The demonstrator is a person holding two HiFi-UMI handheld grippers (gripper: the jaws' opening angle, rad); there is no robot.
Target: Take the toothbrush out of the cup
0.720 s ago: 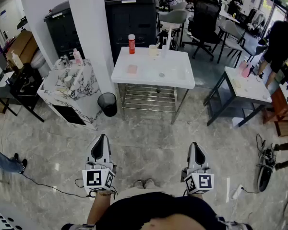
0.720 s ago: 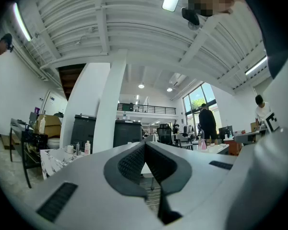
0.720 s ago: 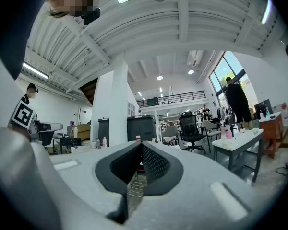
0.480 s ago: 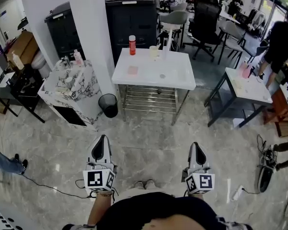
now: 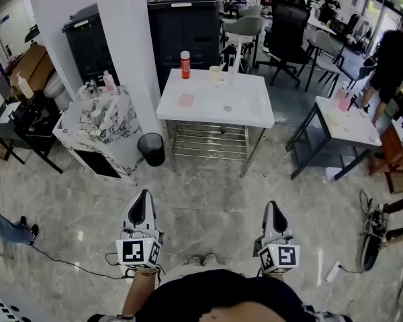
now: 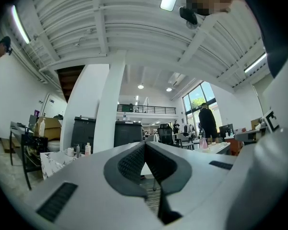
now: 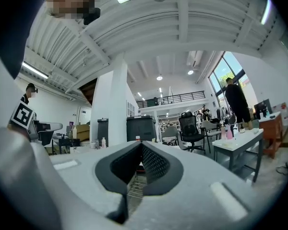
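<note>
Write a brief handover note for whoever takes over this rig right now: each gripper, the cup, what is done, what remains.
Left gripper: shut, empty, held low before the person.
Right gripper: shut, empty, alongside it.
Cup: at the far edge of the white table, right of the red bottle; toothbrush too small to make out.
Done: nothing yet; open floor lies between grippers and table.
Left: walk up, open one gripper, lift the toothbrush from the cup.

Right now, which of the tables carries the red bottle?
The middle white table with wire shelves beneath; the red bottle stands at its far left corner.
</note>
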